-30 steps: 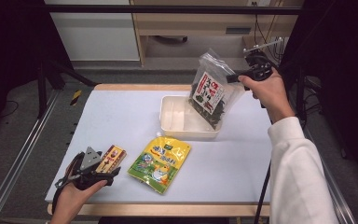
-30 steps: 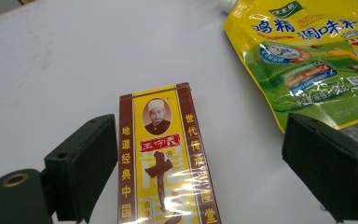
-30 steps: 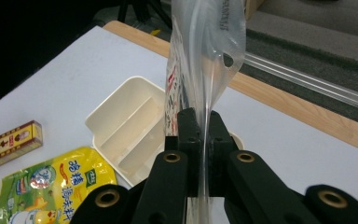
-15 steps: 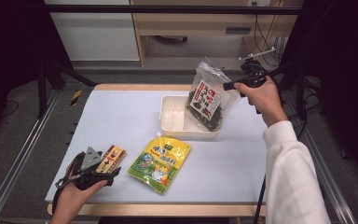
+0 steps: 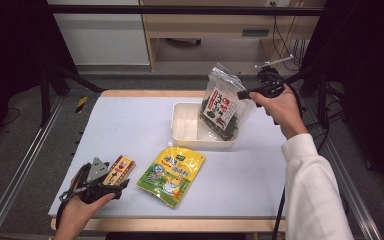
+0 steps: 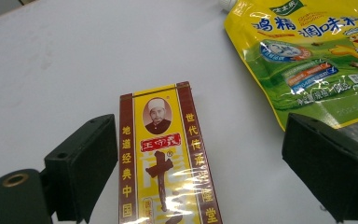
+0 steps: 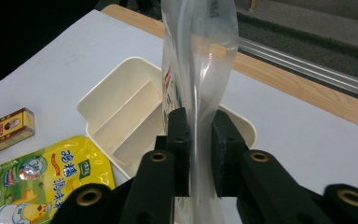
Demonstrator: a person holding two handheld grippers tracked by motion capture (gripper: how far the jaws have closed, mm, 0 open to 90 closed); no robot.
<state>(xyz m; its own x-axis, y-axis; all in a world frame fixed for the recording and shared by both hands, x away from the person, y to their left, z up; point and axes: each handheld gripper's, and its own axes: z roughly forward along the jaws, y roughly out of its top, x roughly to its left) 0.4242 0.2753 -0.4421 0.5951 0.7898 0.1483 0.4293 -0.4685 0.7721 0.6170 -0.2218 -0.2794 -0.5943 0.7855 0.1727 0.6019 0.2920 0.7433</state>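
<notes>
A clear bag of dark dried seaweed with a red-and-white label (image 5: 222, 107) stands tilted with its bottom in the cream tray (image 5: 190, 135). My right gripper (image 5: 245, 94) is at the bag's top right edge. In the right gripper view its jaws (image 7: 200, 135) have just been opening, and the bag's clear top edge (image 7: 198, 60) still runs between the pads with a small gap. My left gripper (image 5: 116, 175) rests open at the table's near left. A yellow and brown box (image 6: 168, 158) lies between its wide-apart pads (image 6: 88, 158), close to the left one.
A yellow and green pouch (image 5: 172, 172) lies flat between the box and the tray, close to the left gripper's right pad (image 6: 326, 163). The tray has a divider (image 7: 130, 105) and its left compartment holds nothing. Dark rails and cables stand off the table's right edge.
My right hand has come down with the seaweed bag, so its bottom now sits in the tray. The left hand and the box have not moved.
</notes>
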